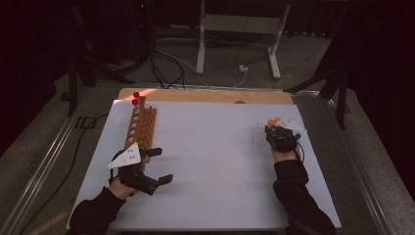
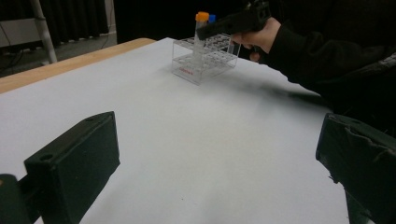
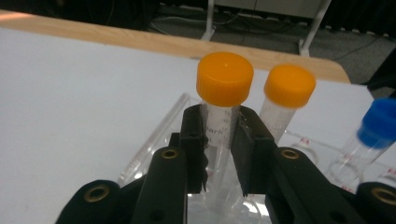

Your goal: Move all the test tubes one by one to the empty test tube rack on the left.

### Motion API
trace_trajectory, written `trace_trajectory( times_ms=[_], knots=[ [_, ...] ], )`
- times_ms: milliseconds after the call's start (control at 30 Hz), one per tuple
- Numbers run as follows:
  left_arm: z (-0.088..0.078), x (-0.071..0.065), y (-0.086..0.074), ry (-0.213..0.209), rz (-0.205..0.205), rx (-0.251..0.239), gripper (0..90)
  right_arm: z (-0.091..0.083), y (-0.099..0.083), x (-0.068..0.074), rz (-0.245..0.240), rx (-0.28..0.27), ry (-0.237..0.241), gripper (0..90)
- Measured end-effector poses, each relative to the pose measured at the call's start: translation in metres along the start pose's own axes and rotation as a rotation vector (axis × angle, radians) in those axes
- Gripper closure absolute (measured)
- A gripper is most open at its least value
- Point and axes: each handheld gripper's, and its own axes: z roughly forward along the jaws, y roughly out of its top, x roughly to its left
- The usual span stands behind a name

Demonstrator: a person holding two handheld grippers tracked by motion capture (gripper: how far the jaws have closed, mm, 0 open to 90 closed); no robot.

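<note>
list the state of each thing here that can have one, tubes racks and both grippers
right gripper: shut on the near orange-capped tube, just under its cap
near orange-capped tube: capped, upright, standing in the clear rack
second orange-capped tube: capped, in the rack, not gripped
blue-capped tube: capped, in the rack
clear rack: upright on the white mat
wooden rack: on the mat, two red-capped tubes at its far end
left gripper: open, nothing between its jaws

This is a lab bench setup: a clear plastic tube rack (image 2: pixel 205 58) holding capped sample tubes (image 3: pixel 223 112) stands on a white table (image 1: pixel 210 161), with a wooden tube rack (image 1: pixel 142 127) well apart from it; cables (image 1: pixel 166 68) trail across the floor beyond the table.
</note>
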Motion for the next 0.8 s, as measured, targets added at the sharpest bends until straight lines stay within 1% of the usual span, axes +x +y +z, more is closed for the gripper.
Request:
trace_trajectory(
  times_ms=[67,133,167,233,267,367,400,467,500,600,633,800],
  knots=[
    [0.0,0.0,0.0,0.0,0.004,0.001,0.5,-0.003,0.004,0.0,-0.005,-0.009,0.002,75.4],
    [-0.001,0.0,0.001,-0.009,0.002,-0.001,0.5,-0.007,0.008,0.0,-0.01,-0.023,0.002,75.4],
    [-0.001,-0.001,0.002,0.0,0.002,-0.004,0.5,-0.009,0.01,0.0,-0.016,-0.029,0.0,75.4],
    [-0.001,-0.001,0.003,-0.004,0.0,0.001,0.6,-0.014,0.015,0.001,-0.024,-0.045,0.002,75.4],
    [0.0,-0.001,0.003,0.003,0.004,0.0,0.6,-0.016,0.017,0.002,-0.03,-0.052,0.0,75.4],
    [0.0,-0.002,0.005,-0.006,0.004,-0.001,0.6,-0.023,0.026,0.002,-0.045,-0.073,0.001,75.4],
    [0.0,-0.003,0.006,-0.014,0.004,0.001,0.6,-0.026,0.028,0.002,-0.047,-0.081,0.007,75.4],
    [0.0,-0.003,0.009,-0.014,0.009,-0.001,0.6,-0.031,0.034,0.004,-0.054,-0.096,0.022,75.4],
    [0.0,-0.003,0.01,-0.023,0.004,-0.003,0.6,-0.034,0.036,0.006,-0.062,-0.103,0.031,75.4],
    [0.0,-0.004,0.014,-0.015,0.01,-0.003,0.6,-0.042,0.042,0.013,-0.087,-0.122,0.066,75.4],
    [0.001,-0.004,0.015,-0.008,0.011,-0.003,0.6,-0.044,0.043,0.016,-0.094,-0.125,0.079,75.4],
    [0.004,-0.005,0.022,-0.004,0.023,-0.005,0.6,-0.055,0.043,0.032,-0.129,-0.131,0.146,75.4]
  ],
)
